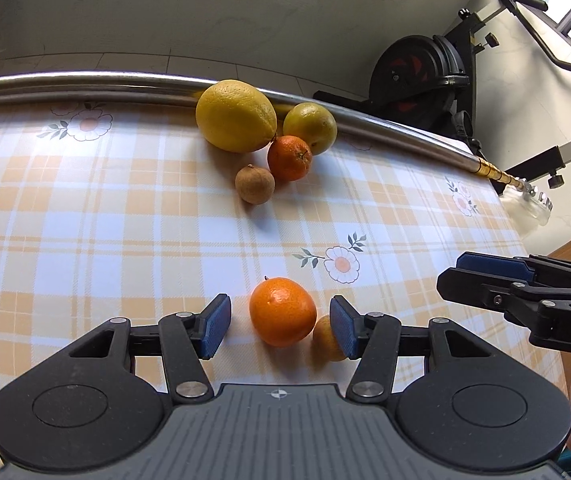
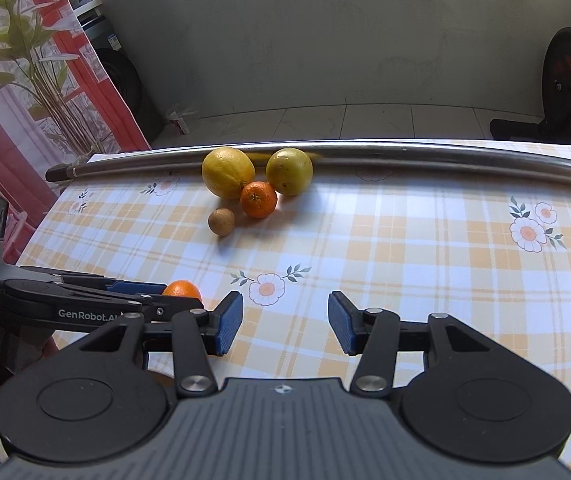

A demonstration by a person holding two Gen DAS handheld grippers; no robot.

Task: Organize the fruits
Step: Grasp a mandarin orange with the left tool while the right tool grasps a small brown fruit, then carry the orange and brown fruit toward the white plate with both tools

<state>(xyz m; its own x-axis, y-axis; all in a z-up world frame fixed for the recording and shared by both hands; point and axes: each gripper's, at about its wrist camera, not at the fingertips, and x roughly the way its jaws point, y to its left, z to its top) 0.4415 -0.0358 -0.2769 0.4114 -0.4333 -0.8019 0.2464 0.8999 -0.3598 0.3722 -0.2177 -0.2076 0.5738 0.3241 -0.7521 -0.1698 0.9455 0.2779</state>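
My left gripper (image 1: 280,330) is open around a bright orange tangerine (image 1: 282,311) on the checked tablecloth. A smaller yellow-orange fruit (image 1: 325,339) sits behind its right pad, partly hidden. At the far edge lies a group: a big yellow lemon (image 1: 235,116), a yellow-green citrus (image 1: 310,128), a small tangerine (image 1: 289,158) and a brown longan (image 1: 254,184). The group also shows in the right wrist view: lemon (image 2: 227,172), citrus (image 2: 289,171), small tangerine (image 2: 258,199), longan (image 2: 221,221). My right gripper (image 2: 285,323) is open and empty over bare cloth, to the right of the left gripper (image 2: 157,300).
A long steel tube (image 2: 405,152) with a brass end lies along the table's far edge, touching the back fruits. The table's right edge (image 1: 525,240) drops off near an exercise bike (image 1: 425,68). A plant and a red banner (image 2: 25,80) stand off the left side.
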